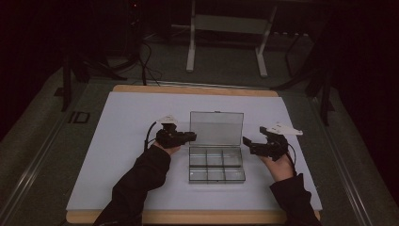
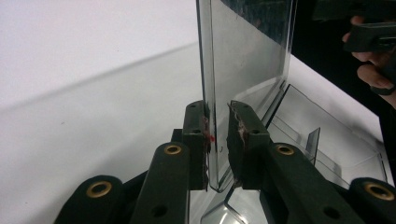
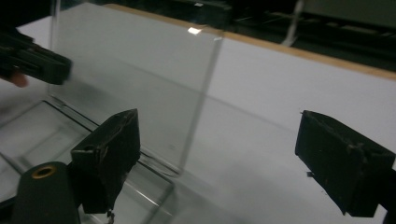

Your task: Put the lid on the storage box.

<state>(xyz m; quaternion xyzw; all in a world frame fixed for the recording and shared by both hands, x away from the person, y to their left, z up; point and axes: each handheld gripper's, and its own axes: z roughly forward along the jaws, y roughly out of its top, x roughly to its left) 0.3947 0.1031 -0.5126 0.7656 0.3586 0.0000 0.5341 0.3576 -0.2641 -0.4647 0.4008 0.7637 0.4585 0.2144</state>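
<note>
High view: compartment box point(image 1: 216, 164) sits at table point(image 1: 117, 141) centre, left gripper point(image 2: 217, 140) at 9 o'clock clamping its upright lid point(image 2: 247, 56), right gripper point(image 3: 233, 158) released at 3 o'clock; lid handling underway, next likely a controlled swing.

So it's a clear plastic compartment box point(image 1: 216, 163) with a hinged see-through lid point(image 1: 216, 128), sitting between the two claws. The lid stands straight up, wide open. Its left edge sits right between the left gripper point(image 2: 218, 140) jaws. The tray has six little divided cells and lies flat, just left of the right gripper point(image 3: 219, 158).
</note>
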